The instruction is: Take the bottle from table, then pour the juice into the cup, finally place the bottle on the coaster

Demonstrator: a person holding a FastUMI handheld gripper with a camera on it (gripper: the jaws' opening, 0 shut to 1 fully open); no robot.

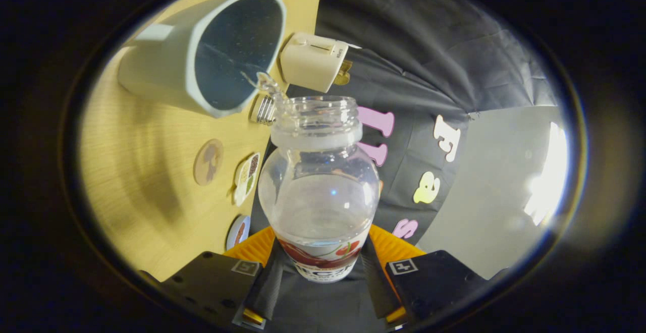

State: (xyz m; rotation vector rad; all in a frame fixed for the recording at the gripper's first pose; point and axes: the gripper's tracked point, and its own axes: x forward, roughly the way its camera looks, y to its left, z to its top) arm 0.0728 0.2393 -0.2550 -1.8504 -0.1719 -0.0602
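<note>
Clamped between both fingers of the tongs (323, 267): clear plastic bottle (319, 191), tipped, threaded mouth open, labelled base nearest. Thin clear stream from its lip into pale, smooth-walled cup (202, 55) just beyond. Cream plug-like block (314, 62) beside cup rim, possibly touching. Round coasters (208, 162) on light wood-grain tabletop (141, 171), bare room around. Black cloth wall (454, 60) beyond tabletop's edge.

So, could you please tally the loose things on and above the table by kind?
Bottle, held in the tongs: 1
Cup: 1
Coasters: 3
Plug: 1
Cap: 1
Total: 7
</note>
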